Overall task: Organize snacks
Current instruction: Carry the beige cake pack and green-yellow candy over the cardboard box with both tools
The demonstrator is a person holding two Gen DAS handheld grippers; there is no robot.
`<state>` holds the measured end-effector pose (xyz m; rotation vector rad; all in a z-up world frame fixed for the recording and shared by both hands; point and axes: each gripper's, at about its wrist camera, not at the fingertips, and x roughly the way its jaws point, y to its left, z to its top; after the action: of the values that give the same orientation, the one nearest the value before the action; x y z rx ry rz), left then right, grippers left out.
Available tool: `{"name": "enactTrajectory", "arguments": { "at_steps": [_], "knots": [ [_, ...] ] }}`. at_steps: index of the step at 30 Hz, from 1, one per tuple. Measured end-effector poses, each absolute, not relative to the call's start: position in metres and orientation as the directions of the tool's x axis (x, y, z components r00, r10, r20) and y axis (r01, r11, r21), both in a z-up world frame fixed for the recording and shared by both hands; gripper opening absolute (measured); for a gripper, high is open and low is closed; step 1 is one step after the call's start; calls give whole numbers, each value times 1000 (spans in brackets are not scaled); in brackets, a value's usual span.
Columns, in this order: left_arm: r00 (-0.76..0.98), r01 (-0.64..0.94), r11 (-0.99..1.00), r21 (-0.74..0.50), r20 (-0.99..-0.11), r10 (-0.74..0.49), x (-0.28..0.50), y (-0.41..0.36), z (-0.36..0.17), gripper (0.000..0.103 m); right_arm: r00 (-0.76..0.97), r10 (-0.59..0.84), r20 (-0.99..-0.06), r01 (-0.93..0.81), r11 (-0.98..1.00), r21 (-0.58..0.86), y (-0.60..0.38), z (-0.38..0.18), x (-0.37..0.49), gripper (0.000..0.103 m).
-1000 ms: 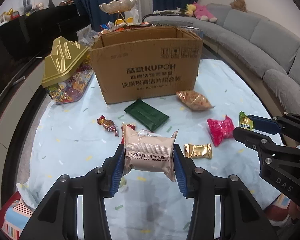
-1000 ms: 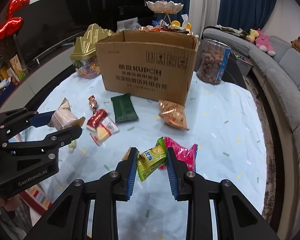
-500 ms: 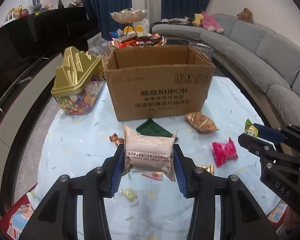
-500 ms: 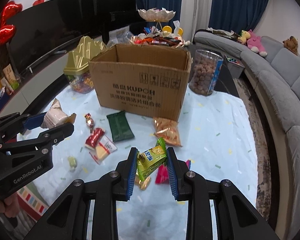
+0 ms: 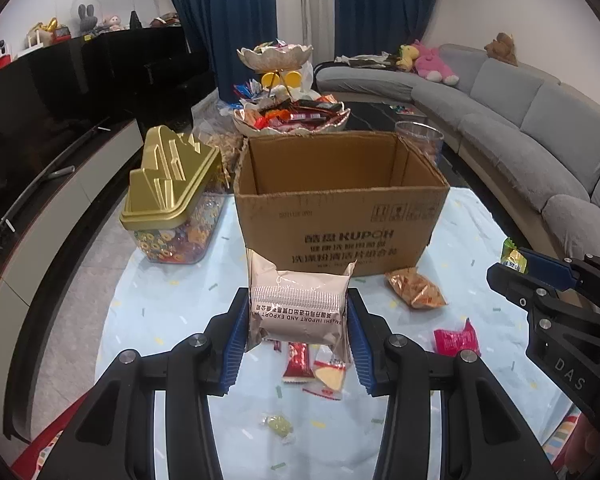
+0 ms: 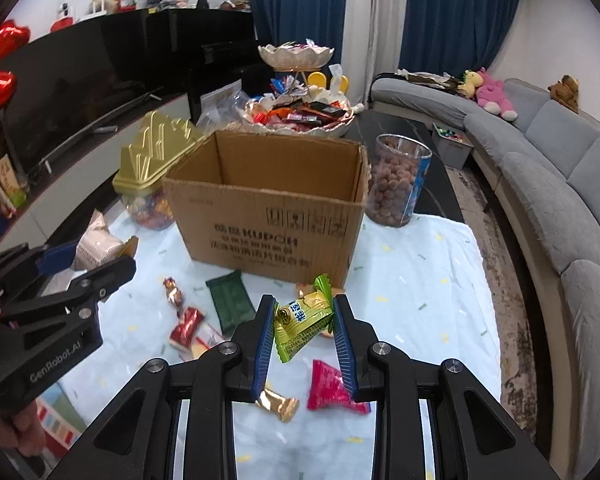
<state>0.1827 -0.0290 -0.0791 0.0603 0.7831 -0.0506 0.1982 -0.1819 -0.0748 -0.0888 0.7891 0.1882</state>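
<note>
Snacks ride above the table (image 5: 172, 304): a beige foil biscuit pack (image 5: 298, 309) clamped in the left claw (image 5: 298, 338), a green sweet wrapper (image 6: 302, 318) pinched in the right claw (image 6: 302, 340). Both should clear the open brown cardboard box's (image 5: 340, 224) front rim before release.

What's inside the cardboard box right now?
The cardboard box is open; only bare inner walls show. Its floor is hidden behind the front wall in both views, so any snacks inside cannot be seen.

Left gripper (image 5: 298, 334) angled downward, blue pads (image 5: 236, 344) clamped on both sides of a beige packet (image 5: 298, 310), held aloft. Right gripper (image 6: 304, 334) angled likewise, jaws narrow, pinching a green wrapped candy (image 6: 302, 320). Both side by side.
</note>
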Motion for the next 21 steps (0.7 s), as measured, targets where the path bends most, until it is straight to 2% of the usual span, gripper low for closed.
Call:
{"name": "enactTrajectory", "arguments": {
  "at_steps": [21],
  "knots": [
    [759, 25, 999, 25, -652, -3, 242, -20, -33, 46, 755, 106, -647, -119, 993, 23, -173, -26, 258, 30]
  ]
}}
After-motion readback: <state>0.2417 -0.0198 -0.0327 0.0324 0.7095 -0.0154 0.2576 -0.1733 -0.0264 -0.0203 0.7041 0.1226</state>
